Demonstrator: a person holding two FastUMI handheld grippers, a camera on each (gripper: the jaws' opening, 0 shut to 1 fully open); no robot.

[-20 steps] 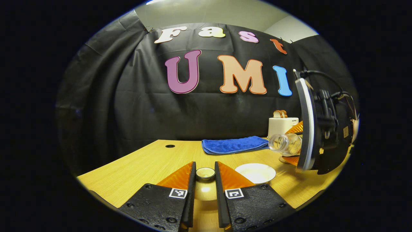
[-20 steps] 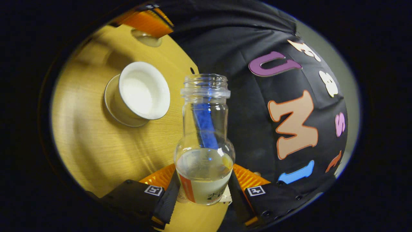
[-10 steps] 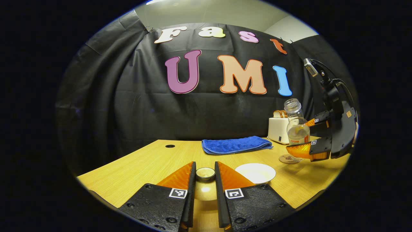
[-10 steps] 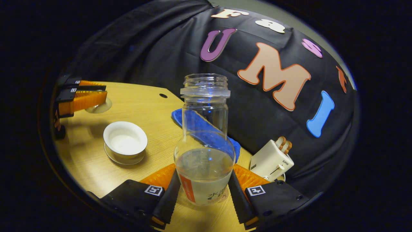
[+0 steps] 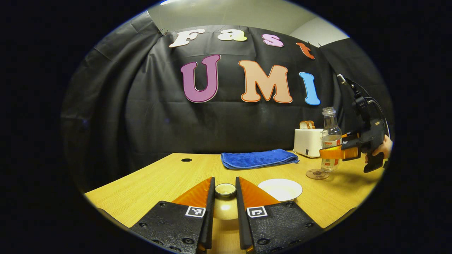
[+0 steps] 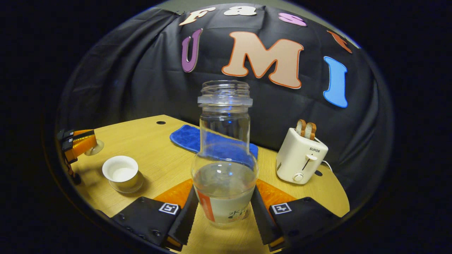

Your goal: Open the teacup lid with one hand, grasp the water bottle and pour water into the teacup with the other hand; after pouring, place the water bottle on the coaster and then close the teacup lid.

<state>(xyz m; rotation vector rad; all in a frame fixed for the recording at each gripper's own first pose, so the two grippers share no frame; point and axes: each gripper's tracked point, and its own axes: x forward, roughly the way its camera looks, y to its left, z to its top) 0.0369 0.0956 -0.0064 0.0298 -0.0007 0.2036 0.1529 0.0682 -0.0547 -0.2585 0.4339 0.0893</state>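
Setting the water bottle (image 6: 225, 155) down on the coaster (image 5: 317, 174) looks like the step in hand. Right gripper (image 6: 223, 208) has its jaws clamped on the bottle's lower body; the bottle is upright, uncapped, part full. In the left gripper view the bottle base sits at the coaster's right edge, touching or just above it, can't tell which. A hand (image 5: 382, 148) holds that gripper at far right.

Left gripper (image 5: 225, 192) has its jaws closed on the teacup lid (image 5: 225, 189) by its knob, lid held off the teacup (image 6: 120, 173). The cup stands open on its saucer on the table (image 5: 166, 176), just right of the lid in the left gripper view.

Next move, as a guess: centre the bottle on the coaster, let go, then bring the lid right and lower it on the cup. Bottle sits off-centre, so it could tip if released there.

Writing: toaster (image 6: 301, 155) at far right with bread in it has a small brand word on its front, not read off. Bottle label has printed characters, too small and curved to make out. Blue towel (image 5: 258, 158) is plain.
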